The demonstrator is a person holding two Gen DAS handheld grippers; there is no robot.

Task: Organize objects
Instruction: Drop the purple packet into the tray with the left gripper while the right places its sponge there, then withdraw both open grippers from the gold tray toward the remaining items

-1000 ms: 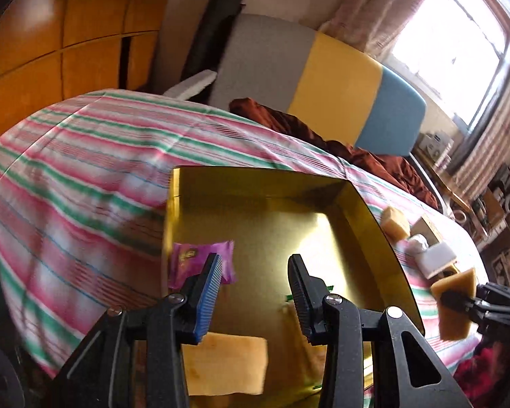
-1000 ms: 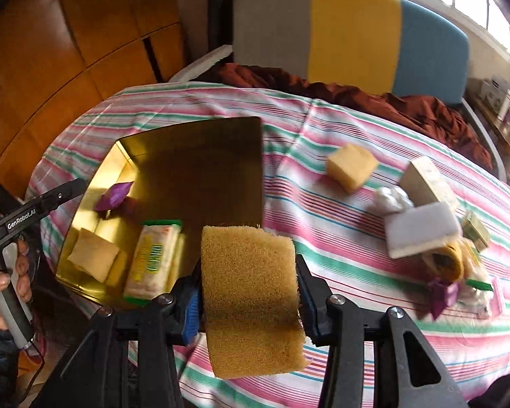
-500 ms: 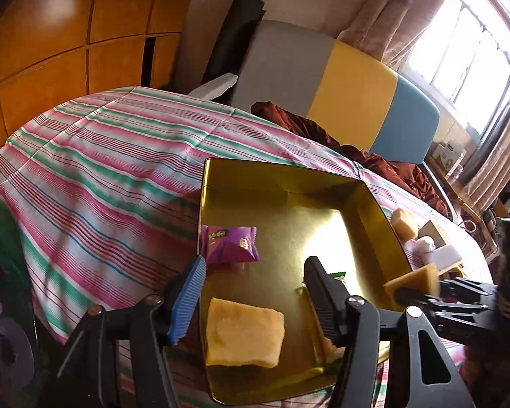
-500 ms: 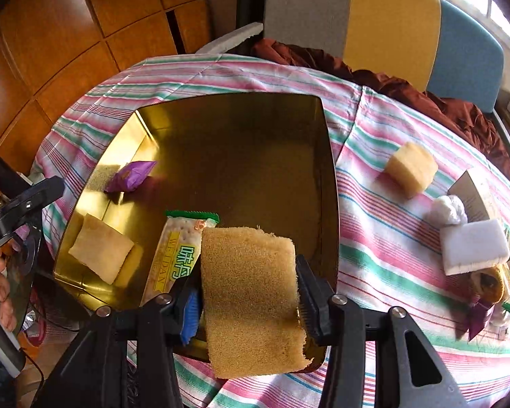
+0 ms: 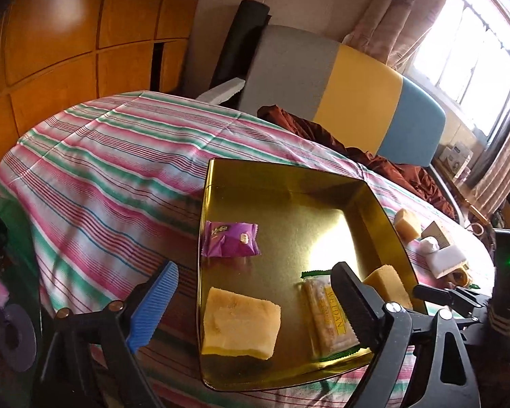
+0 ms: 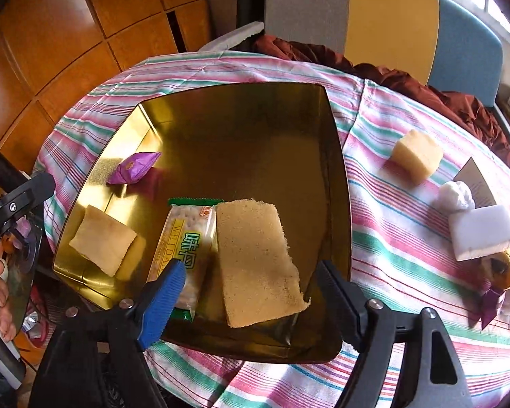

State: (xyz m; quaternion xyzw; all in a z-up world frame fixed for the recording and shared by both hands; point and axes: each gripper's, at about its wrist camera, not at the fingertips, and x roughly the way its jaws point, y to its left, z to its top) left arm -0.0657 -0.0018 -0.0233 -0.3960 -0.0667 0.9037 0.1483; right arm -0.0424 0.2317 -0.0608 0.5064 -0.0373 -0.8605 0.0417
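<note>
While both tongs stand open and empty, four items already lie in the gold tray (image 6: 333, 170).
The right tongs (image 6: 251, 282), jaws just opened, flank the tan sponge (image 6: 258, 261) beside the cracker pack (image 6: 183, 248); left tongs (image 5: 255, 292) hover nearer; beyond, on the desk (image 6: 391, 238), a yellow sponge (image 6: 416, 154) and white block (image 6: 479, 234) remain.

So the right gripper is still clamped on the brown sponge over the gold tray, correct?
Not clamped. The right wrist view shows the right gripper's fingers spread, having just been opening, clear of the brown sponge, which lies between them in the gold tray.
</note>
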